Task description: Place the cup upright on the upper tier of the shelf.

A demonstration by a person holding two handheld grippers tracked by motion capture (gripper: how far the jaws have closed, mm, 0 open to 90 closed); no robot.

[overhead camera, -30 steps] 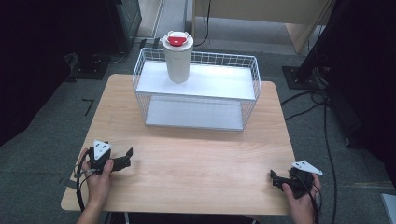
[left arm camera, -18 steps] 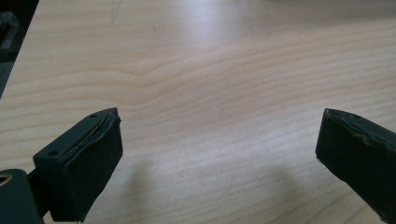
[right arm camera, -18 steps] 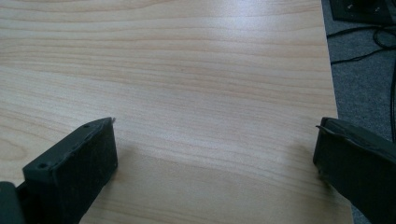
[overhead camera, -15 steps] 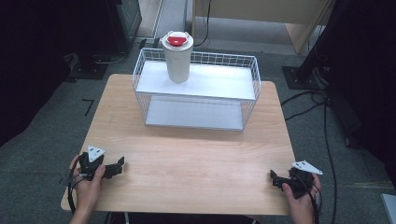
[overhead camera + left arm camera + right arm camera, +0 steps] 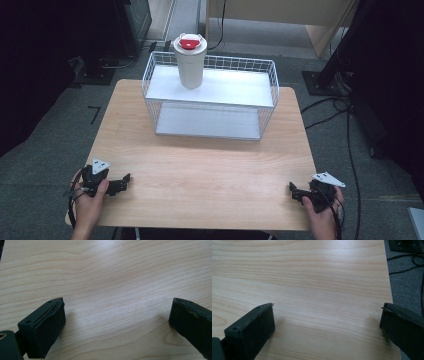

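A light wooden table (image 5: pixel 200 185) takes up most of the high view, with dark floor and cables around it. At its far edge stands a white wire basket (image 5: pixel 210 97) with a flat white shelf across its top. On the left end of that shelf a tall cream cup (image 5: pixel 190 62) with a red-centred lid stands upright, its long axis vertical. At the near edge, well apart from the basket, a person's two hands rest at the corners. The left gripper (image 5: pixel 122 182) lies at the near left corner, its jaws spread wide with bare wood between them. The right gripper (image 5: pixel 294 191) lies at the near right corner, jaws likewise wide apart and holding nothing. The cup lies straight ahead and up from the jaws, nearer the left gripper, so that hand seems better placed to reach it.
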